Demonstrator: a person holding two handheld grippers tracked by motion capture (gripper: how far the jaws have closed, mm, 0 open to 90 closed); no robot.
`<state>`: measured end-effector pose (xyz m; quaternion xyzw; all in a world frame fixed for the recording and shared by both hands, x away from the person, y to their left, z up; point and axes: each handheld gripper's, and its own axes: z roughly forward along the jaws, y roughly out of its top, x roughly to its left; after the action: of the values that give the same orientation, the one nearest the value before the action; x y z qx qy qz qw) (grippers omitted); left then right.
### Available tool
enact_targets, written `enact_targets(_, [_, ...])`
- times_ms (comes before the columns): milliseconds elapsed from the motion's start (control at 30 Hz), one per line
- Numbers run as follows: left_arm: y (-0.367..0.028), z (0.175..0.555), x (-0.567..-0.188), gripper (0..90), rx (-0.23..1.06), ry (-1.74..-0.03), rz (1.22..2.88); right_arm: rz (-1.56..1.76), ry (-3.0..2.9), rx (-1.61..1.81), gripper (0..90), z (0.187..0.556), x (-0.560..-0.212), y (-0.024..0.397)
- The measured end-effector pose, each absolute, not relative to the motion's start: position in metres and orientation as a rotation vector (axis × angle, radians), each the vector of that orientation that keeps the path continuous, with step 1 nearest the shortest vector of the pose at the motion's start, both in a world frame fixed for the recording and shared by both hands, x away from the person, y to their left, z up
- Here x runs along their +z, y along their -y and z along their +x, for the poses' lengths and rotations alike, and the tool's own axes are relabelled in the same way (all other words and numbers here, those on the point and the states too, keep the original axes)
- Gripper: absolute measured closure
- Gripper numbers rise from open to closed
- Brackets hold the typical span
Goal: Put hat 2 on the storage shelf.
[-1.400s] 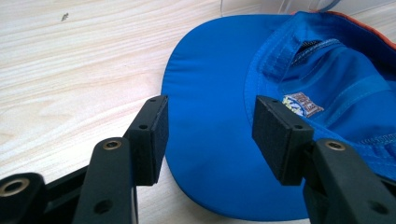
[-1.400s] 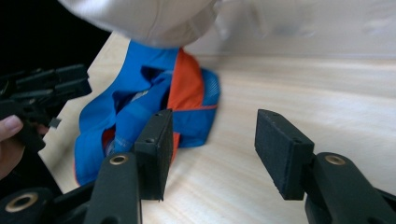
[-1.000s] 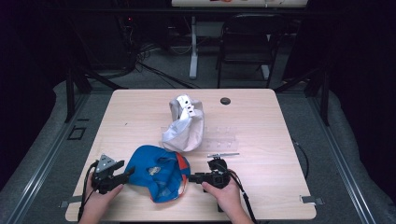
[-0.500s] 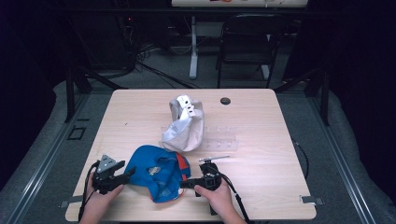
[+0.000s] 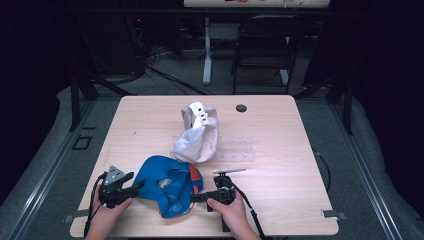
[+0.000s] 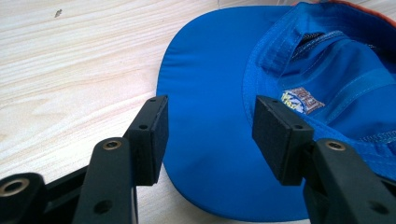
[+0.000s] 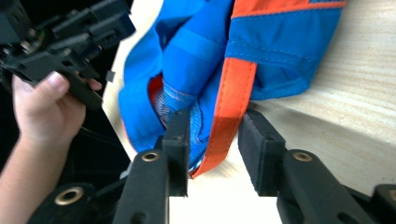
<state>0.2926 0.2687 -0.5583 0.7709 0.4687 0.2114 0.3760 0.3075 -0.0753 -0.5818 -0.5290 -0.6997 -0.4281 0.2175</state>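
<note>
A blue cap (image 5: 167, 184) with orange trim lies upside down near the table's front edge. My left gripper (image 5: 134, 188) sits at the cap's left side. In the left gripper view it (image 6: 208, 128) is open, with the cap's blue brim (image 6: 210, 84) lying flat between and beyond the jaws. My right gripper (image 5: 197, 197) is at the cap's right side, turned on its side. In the right gripper view it (image 7: 214, 140) is open, and the cap's orange strap (image 7: 231, 100) hangs between the jaws, which are not closed on it.
A grey-white cap (image 5: 197, 132) stands behind the blue one at mid-table. A clear plastic rack (image 5: 237, 150) lies to its right. A black round grommet (image 5: 241, 107) sits near the table's far edge. A dark chair (image 5: 270, 45) stands beyond the wooden table (image 5: 300, 190).
My right gripper has moved left to the blue cap's right edge, so the orange strap now lies between its jaws. The left gripper has stayed at the brim.
</note>
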Motion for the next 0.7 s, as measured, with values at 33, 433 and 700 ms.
enact_targets(33, [-0.2687,0.2926,-0.5583,46.8,0.541,-1.198,1.972,-1.476,1.926,-1.188,66.8,0.3073,-0.5804,0.0753])
enact_targets(433, [-0.269,0.2925,-0.5583,46.8,0.543,-1.195,1.975,-1.562,1.854,-1.194,75.7,0.3089,-0.579,0.0736])
enact_targets(700, [-0.2658,0.2926,-0.5592,46.8,0.542,-1.176,1.99,-1.537,1.906,-1.179,67.9,0.3074,-0.5835,0.0701])
